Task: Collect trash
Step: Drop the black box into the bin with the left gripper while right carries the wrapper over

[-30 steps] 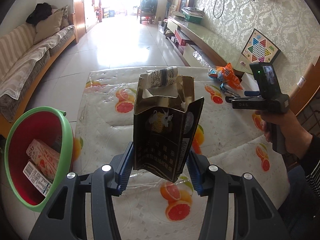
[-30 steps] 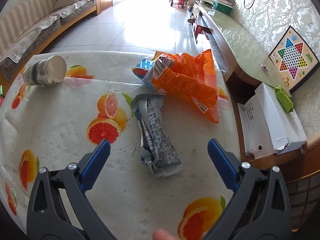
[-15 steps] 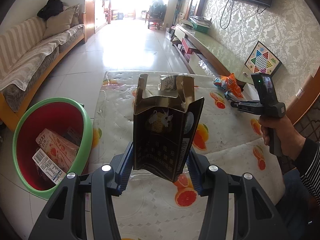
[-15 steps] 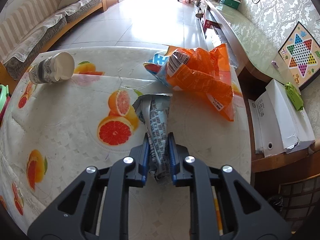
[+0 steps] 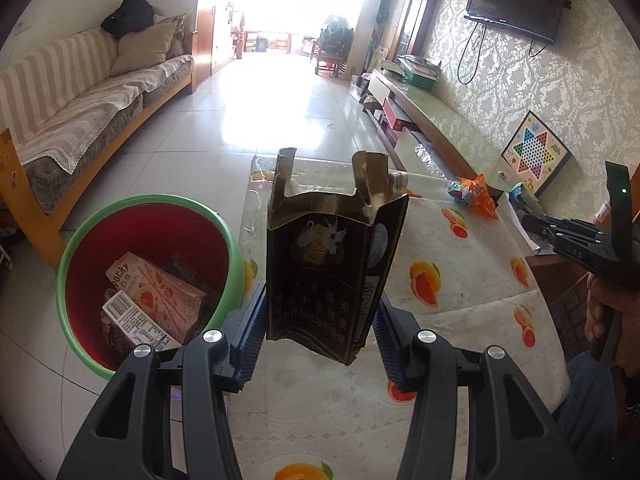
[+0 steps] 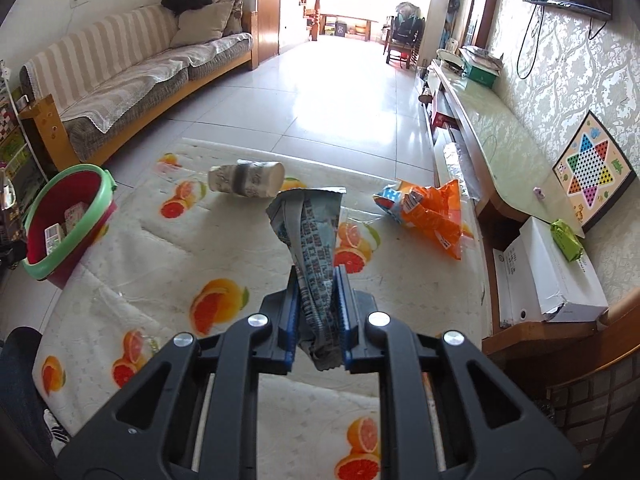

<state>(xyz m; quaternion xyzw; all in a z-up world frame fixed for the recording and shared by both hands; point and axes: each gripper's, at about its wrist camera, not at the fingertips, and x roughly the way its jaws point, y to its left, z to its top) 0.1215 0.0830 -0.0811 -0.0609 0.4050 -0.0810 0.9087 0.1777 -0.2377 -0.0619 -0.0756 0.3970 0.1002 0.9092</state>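
Observation:
My left gripper (image 5: 320, 332) is shut on a torn black and gold carton (image 5: 332, 264), held upright above the table's left part, just right of the red bin with a green rim (image 5: 80, 256). The bin holds a Pocky box (image 5: 156, 292) and other packs. My right gripper (image 6: 318, 312) is shut on a crumpled grey-blue wrapper (image 6: 312, 232), lifted off the table. A paper cup (image 6: 246, 179) lies on its side and an orange snack bag (image 6: 432, 212) lies at the far right. The bin also shows in the right wrist view (image 6: 96, 188).
The table has a white cloth with orange-fruit prints (image 6: 160, 248). A sofa (image 5: 80, 96) stands to the left beyond the bin. A long low cabinet (image 6: 500, 140), a star board game (image 6: 592, 172) and a white box (image 6: 560, 276) line the right side.
My right gripper closed on the grey-blue wrapper and raised it off the table. My left gripper carried the carton back and left, bringing the bin closer.

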